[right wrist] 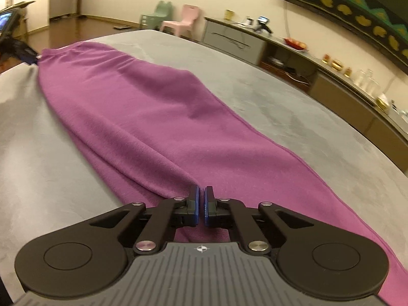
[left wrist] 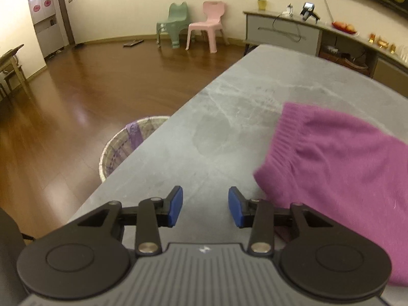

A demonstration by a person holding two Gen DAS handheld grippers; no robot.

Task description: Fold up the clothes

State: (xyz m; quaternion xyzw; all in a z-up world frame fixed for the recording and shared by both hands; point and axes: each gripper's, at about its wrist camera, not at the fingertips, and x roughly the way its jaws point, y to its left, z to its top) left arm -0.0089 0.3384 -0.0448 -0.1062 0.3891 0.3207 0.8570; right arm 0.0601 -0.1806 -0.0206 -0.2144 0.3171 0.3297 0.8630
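A purple knitted garment (right wrist: 153,107) lies stretched lengthwise on the grey marble table (right wrist: 293,117). My right gripper (right wrist: 202,201) is shut on a pinched fold of it at the near end, and creases run out from the fingertips. The ribbed hem (left wrist: 283,137) is at the far end, in the left wrist view. My left gripper (left wrist: 205,205) stands open just left of that hem corner, with only bare table (left wrist: 209,132) between its blue pads (left wrist: 176,206). In the right wrist view the left gripper (right wrist: 26,52) shows at the garment's far corner.
A woven basket (left wrist: 122,148) stands on the wooden floor against the table's left edge. A long sideboard (right wrist: 318,76) with small items runs along the right wall. Green (left wrist: 173,23) and pink (left wrist: 209,25) chairs stand by the far wall.
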